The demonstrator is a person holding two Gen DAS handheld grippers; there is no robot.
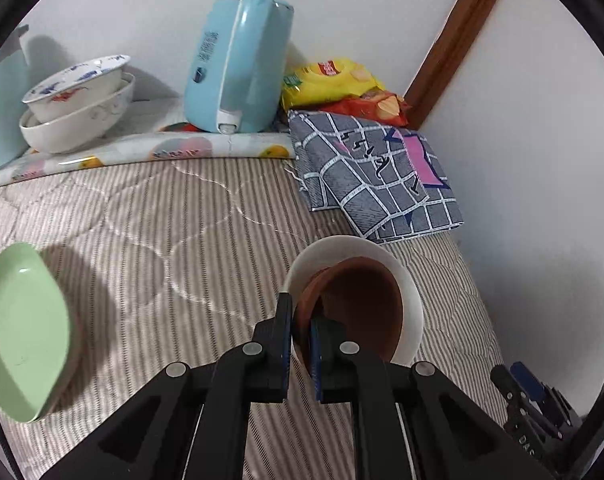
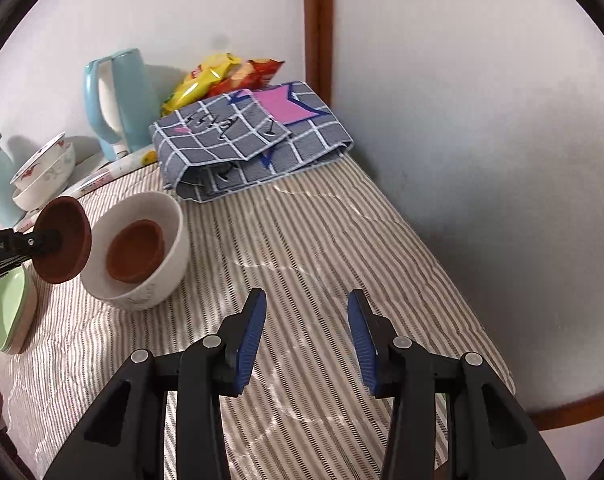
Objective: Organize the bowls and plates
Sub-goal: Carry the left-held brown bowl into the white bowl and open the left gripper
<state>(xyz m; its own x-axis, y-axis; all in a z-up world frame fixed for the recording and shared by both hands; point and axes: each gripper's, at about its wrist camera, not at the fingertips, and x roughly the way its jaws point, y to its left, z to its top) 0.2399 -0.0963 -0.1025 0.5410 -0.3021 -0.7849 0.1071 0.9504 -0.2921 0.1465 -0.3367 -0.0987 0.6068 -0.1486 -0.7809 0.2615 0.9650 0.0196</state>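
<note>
One brown bowl sits nested in the white bowl; the left gripper, clamped on a second brown bowl, nears it, while the right gripper hangs part-open and empty, with green dishes left.

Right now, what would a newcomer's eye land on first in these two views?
The left hand-held gripper, shut on a brown bowl held in the air just left of the white bowl, which already holds another brown one. Behind, a pale blue kettle stands against the wall.

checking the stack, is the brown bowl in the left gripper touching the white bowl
Apart. The right wrist view shows the held brown bowl in the left gripper, beside and above the white bowl, with striped cloth visible between them.
</note>
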